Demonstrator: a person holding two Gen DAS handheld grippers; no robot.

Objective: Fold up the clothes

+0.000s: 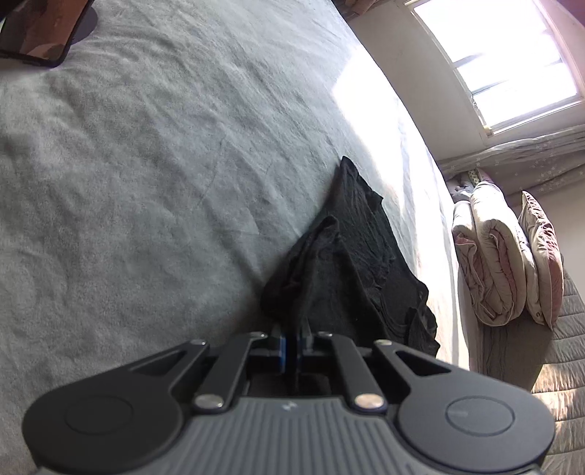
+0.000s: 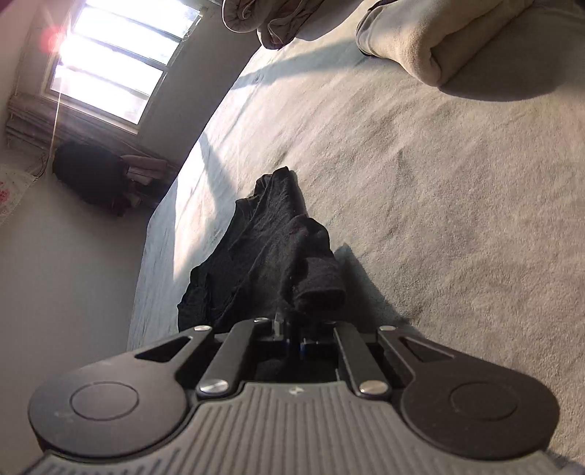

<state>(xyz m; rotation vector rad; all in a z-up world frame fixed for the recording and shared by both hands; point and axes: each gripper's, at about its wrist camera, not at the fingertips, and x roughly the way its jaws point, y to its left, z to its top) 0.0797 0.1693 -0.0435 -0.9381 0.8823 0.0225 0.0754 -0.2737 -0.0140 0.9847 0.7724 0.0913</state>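
Left tongs [image 1: 291, 345] clamped together on a bunched edge of the black garment [image 1: 351, 263], blue pads pressed shut on the cloth. Garment partly raised at the grip, trailing down onto the grey bed cover [image 1: 146, 182] near the sunlit edge of the bed. Dark tablet [image 1: 40, 29] at the bed's far left corner. Folded quilt [image 1: 493, 255] and pillow [image 1: 541, 263] stacked beyond the bed's right edge, under the window [image 1: 504, 58]. Right tongs [image 2: 292, 341] closed likewise on a rolled fold of the same garment [image 2: 270, 237], draped toward the bed edge nearest the wall.
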